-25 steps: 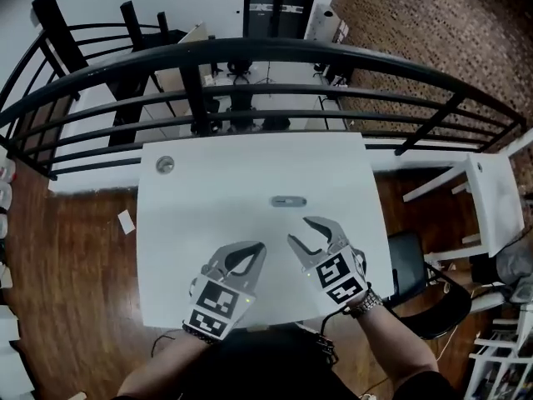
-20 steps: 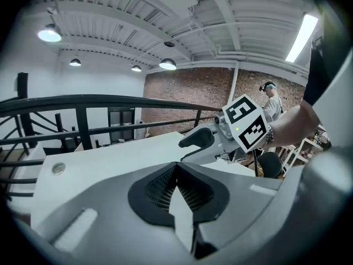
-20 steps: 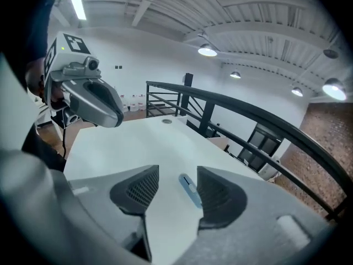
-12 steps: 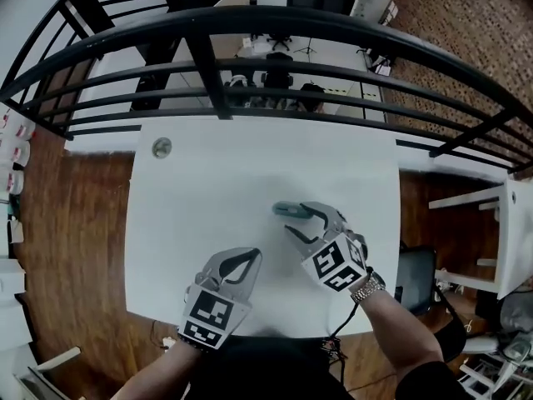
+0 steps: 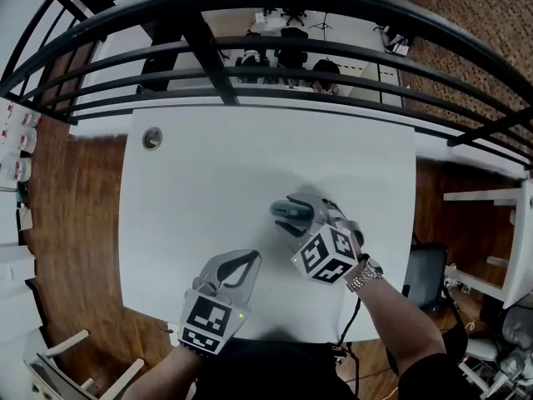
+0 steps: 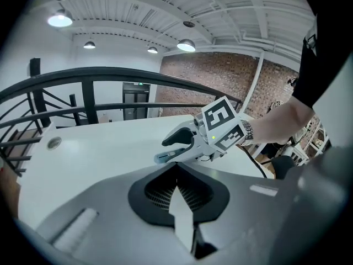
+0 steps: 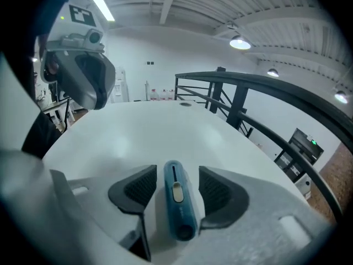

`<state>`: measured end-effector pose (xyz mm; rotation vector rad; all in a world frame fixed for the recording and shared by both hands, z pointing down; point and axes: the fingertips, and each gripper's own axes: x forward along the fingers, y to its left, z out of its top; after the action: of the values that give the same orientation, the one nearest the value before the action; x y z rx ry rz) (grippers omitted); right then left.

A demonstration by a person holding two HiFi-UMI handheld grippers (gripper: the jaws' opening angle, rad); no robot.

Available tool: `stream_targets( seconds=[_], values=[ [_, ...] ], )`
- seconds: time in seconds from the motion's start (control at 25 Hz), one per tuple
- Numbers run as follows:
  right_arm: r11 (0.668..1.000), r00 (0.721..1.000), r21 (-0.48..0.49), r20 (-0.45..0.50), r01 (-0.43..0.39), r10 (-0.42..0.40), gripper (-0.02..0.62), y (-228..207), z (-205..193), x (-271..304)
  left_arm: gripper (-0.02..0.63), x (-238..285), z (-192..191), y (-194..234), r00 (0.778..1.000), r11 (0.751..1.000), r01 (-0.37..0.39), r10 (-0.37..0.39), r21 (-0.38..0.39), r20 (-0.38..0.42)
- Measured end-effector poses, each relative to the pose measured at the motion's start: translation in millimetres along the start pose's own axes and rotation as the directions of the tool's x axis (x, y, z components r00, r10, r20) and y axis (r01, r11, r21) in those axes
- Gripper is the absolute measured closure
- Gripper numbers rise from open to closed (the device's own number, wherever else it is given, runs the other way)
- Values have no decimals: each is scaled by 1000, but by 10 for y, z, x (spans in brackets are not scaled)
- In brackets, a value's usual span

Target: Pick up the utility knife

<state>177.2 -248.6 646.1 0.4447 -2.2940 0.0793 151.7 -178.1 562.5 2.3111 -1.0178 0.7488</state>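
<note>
Now opening, right gripper's point(image 7: 176, 174) jaws flanking, not touching, slim blue plastic utility knife point(image 7: 177, 208); left gripper's point(image 6: 177, 170) jaws pressed together.

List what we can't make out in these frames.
Right end of the utility knife: head view, under the right tool, whose jaws are opening with the knife between them.
Round object at a corner of the table: head view, too small to identify.
Most of the knife: left gripper view, behind the right tool.
</note>
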Motion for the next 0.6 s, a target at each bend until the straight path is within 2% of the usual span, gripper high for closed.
stream_targets(
  seconds=[0.24, 0.4, 0.6],
  values=[
    [999, 999, -19, -11, -39, 39, 373, 22, -29, 140, 589, 58, -59, -13, 1000, 1000, -1, 1, -12, -20],
    [998, 998, 8, -10, -59, 59, 376, 31, -10, 152, 589, 28, -76, 1, 1000, 1000, -5, 5, -14, -30],
    [995, 996, 33, -13, -90, 90, 424, 67, -8, 171, 589, 15, -70, 28, 1000, 1000, -7, 7, -9, -30]
  ],
)
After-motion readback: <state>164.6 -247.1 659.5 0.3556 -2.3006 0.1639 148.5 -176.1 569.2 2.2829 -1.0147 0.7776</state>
